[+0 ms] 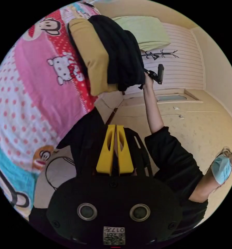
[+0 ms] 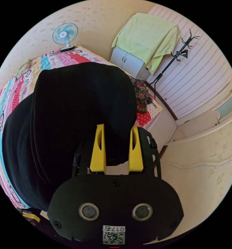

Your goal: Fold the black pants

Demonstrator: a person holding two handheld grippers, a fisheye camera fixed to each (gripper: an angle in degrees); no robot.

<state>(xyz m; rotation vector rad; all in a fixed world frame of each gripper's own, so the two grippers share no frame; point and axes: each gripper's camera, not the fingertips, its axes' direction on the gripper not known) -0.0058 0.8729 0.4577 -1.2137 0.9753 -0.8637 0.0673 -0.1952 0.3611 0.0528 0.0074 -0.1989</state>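
The black pants (image 2: pixel 77 109) are a thick folded bundle over the bed. My right gripper (image 2: pixel 118 127) has its yellow jaws a little apart, pressing on the bundle's near edge from both sides. In the left gripper view the same bundle (image 1: pixel 121 49) rests partly on a mustard-yellow garment (image 1: pixel 91 54). There a hand holds the right gripper (image 1: pixel 153 75) at the bundle's lower corner. My left gripper (image 1: pixel 115 127) is away from the pants, jaws shut together with nothing between them, in front of the person's black clothes.
The bed has a pink cartoon-print sheet (image 1: pixel 35 85). A fan (image 2: pixel 65 33) stands beyond it. A cabinet draped with a pale green cloth (image 2: pixel 147 36), a black coat rack (image 2: pixel 173 59) and a floral bundle (image 2: pixel 140 96) sit by the striped wall. The person's black sleeve (image 1: pixel 173 160) crosses the view.
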